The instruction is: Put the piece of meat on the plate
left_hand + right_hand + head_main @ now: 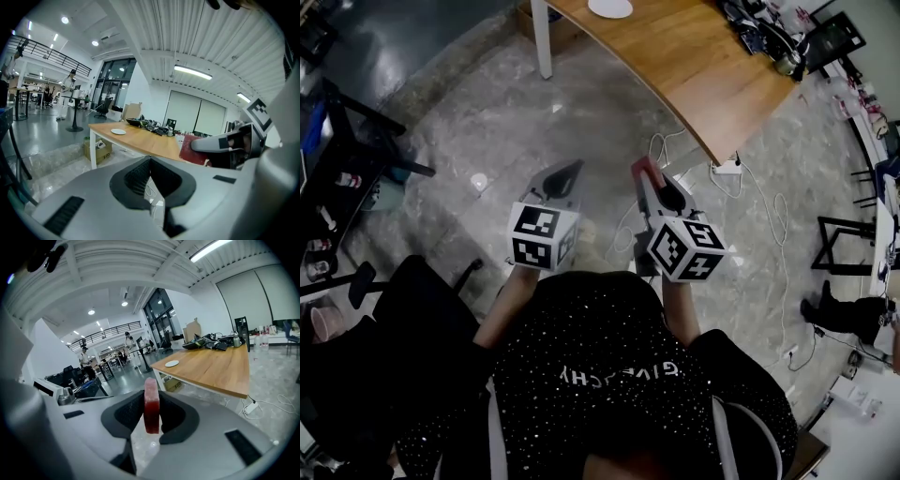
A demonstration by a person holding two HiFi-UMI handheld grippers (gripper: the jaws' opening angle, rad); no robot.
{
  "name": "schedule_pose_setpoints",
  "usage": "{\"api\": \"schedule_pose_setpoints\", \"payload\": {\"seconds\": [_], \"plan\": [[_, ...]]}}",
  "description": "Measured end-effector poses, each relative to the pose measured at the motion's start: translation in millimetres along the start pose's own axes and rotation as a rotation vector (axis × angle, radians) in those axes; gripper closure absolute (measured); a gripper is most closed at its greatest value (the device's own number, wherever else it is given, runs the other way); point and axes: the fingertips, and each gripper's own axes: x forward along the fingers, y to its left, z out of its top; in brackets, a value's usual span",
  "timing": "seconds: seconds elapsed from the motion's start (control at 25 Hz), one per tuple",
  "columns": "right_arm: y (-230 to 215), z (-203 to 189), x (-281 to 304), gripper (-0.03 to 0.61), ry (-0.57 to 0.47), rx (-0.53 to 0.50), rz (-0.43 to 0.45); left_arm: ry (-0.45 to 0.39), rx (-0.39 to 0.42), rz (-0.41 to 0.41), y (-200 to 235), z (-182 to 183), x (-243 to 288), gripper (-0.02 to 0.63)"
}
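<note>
A red slab of meat [151, 405] stands on edge between the pads of my right gripper [151, 416], which is shut on it. In the head view the meat [639, 167] shows at the tip of the right gripper [656, 187], held over the floor. The left gripper [566, 174] is beside it, its jaws meeting at the tip with nothing in them [150, 161]. The white plate [609, 7] lies on the wooden table [694, 66], well ahead of both grippers; it is also small in both gripper views, plate [118, 131] and plate [172, 363].
Cluttered items [759, 33] crowd the table's far end. A cardboard box [98, 149] sits under the table by its white leg [542, 42]. A power strip and cables [727, 167] lie on the floor. Black chairs and stands [356, 141] are at left.
</note>
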Motion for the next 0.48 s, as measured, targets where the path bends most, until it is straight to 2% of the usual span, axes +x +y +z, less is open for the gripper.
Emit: {"api": "schedule_pose_setpoints", "payload": {"seconds": [0.48], "plan": [[-47.9, 42.5, 57.9, 0.482, -0.004, 0.010, 0.014, -0.005, 0.007, 0.016, 20.8, 31.7, 77.2, 0.604]]}}
